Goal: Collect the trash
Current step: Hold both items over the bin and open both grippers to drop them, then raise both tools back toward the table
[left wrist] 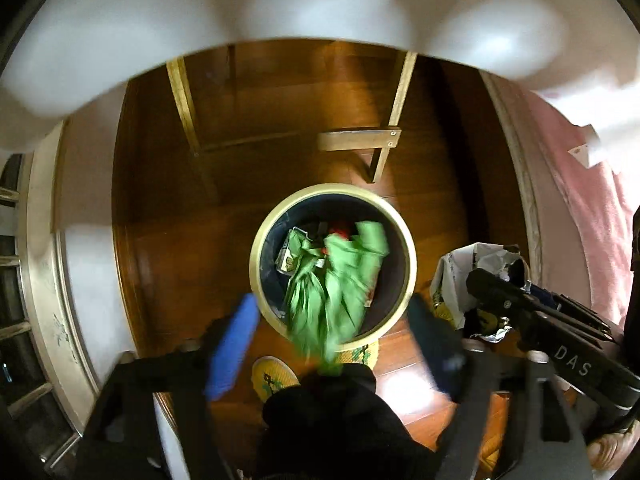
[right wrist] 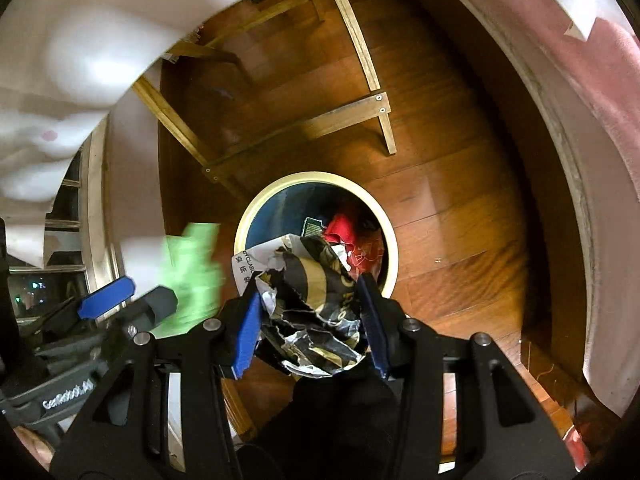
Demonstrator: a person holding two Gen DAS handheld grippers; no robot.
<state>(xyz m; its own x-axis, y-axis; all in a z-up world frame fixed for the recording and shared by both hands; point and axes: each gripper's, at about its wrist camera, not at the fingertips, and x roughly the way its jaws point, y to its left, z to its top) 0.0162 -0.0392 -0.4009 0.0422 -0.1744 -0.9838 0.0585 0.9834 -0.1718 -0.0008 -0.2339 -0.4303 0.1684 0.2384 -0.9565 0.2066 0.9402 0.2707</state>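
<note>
A round bin with a pale rim (left wrist: 334, 192) stands on the wooden floor and holds trash, some of it red. My left gripper (left wrist: 332, 344) hangs above its near rim with the fingers wide apart; a blurred green wrapper (left wrist: 336, 280) lies between them over the bin mouth, touching neither finger. My right gripper (right wrist: 312, 320) is shut on a crumpled black, gold and white wrapper (right wrist: 316, 300) just above the bin's near rim (right wrist: 316, 178). The green wrapper (right wrist: 192, 268) and the left gripper (right wrist: 124, 300) show at left in the right wrist view.
A white cloth with pink dots (left wrist: 280, 12) hangs over a wooden frame (left wrist: 360, 140) behind the bin. A pink cloth (left wrist: 592, 220) is at right. My yellow slippers (left wrist: 272, 376) are under the grippers. A railing (left wrist: 16, 280) runs along the left.
</note>
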